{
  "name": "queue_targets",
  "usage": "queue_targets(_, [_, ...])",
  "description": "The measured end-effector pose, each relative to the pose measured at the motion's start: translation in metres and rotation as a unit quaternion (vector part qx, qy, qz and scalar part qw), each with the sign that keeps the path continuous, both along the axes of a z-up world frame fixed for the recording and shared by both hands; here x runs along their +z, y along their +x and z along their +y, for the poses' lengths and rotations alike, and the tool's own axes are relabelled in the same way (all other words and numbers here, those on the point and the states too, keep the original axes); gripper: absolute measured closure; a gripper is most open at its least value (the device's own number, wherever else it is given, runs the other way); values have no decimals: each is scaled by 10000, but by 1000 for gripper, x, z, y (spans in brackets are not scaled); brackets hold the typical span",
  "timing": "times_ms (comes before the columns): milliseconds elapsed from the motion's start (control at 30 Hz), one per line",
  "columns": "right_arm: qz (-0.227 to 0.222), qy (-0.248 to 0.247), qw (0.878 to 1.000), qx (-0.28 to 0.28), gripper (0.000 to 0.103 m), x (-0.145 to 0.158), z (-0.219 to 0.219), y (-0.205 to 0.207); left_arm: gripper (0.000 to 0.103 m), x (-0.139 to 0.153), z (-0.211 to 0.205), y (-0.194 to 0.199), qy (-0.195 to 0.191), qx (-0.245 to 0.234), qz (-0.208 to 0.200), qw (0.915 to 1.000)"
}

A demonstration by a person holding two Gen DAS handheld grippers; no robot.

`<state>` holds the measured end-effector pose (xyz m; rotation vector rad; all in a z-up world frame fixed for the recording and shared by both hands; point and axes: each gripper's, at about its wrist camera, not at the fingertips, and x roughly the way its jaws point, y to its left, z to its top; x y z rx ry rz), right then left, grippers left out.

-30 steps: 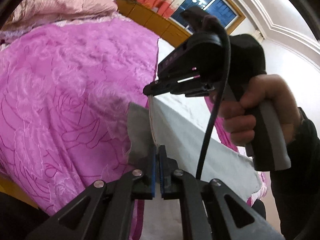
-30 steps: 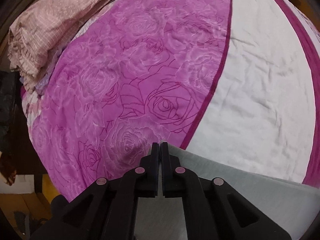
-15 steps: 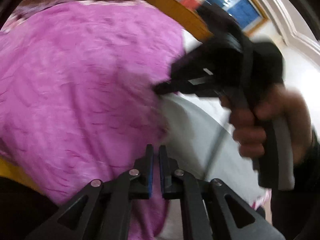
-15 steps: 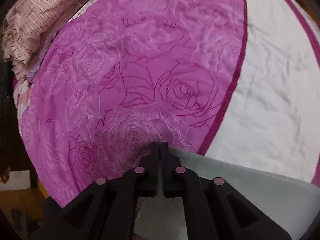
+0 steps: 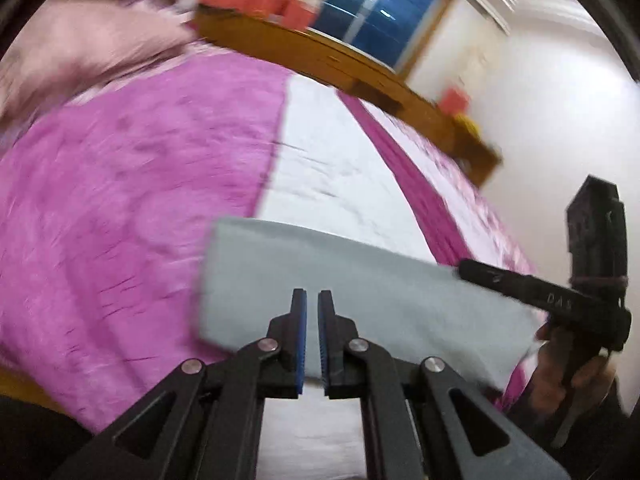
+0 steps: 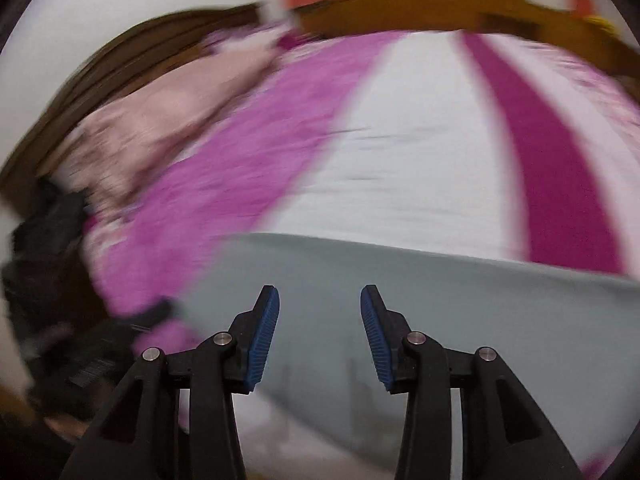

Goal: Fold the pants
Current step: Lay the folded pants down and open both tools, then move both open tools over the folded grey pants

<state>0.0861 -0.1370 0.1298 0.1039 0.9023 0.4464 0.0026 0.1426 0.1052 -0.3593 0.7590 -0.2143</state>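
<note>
Pale grey pants (image 5: 360,280) on a bedspread (image 5: 120,208) of magenta and white (image 6: 400,168) stripes, beyond it a pale pink blanket (image 6: 160,132), orange-brown wooden frame (image 5: 360,76), blue window (image 5: 376,20); black grippers' pads (image 6: 262,336) blue.

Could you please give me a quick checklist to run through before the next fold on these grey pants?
1. Right gripper released: ok, jaws wide apart, nothing between them.
2. Left gripper released: ok, a narrow gap shows between its pads, nothing in it.
3. Grey pants lying flat on the bedspread: ok.
4. Folded edges aligned: cannot tell, motion blur.
5. Near edge of pants reachable: cannot tell, hidden behind the fingers.
</note>
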Motion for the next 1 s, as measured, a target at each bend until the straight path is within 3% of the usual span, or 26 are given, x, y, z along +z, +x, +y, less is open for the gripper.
queue_targets(100, [141,-2,9947,-1019,67,-5,-108,-6,99,-2,-38,25,-102,-353,411,9985])
queue_targets(200, [266,-62,9760,-2161,67,-10,-213,-13,99,-10,-84,41,53,-752,650,9950])
queue_targets(267, [450,169,9611,-2718,67,-17,-285,-14,99,-17,-109,41,-33,-1105,740,9911])
queue_targets(400, [735,2,9504,-3023,67,-38,-348,9,99,-28,-165,36,-77,-1766,840,9807])
queue_targets(467, [965,334,9484,-3002,67,-55,-372,29,99,-32,-192,35,-49,-2071,881,9743])
queue_targets(567, [1188,984,9428,-2956,69,-74,-395,61,99,-38,-218,27,161,-2368,933,9669])
queue_targets(633, [1285,1113,9364,-3071,71,-77,-401,72,99,-43,-228,22,447,-2447,927,9641])
queue_targets(700, [1135,890,9308,-3359,71,-65,-396,72,99,-50,-232,20,641,-2472,971,9620])
queue_targets(767, [904,357,9299,-3547,70,-48,-386,61,99,-60,-227,17,552,-2442,1170,9611])
queue_targets(833, [743,309,9379,-3374,70,-38,-371,42,99,-63,-220,14,343,-2435,1197,9619])
queue_targets(933, [702,422,9525,-2932,68,-32,-335,11,99,-70,-224,9,520,-2639,1197,9557])
queue_targets(1000, [754,430,9609,-2628,67,-36,-303,-13,98,-71,-222,8,425,-2647,1235,9554])
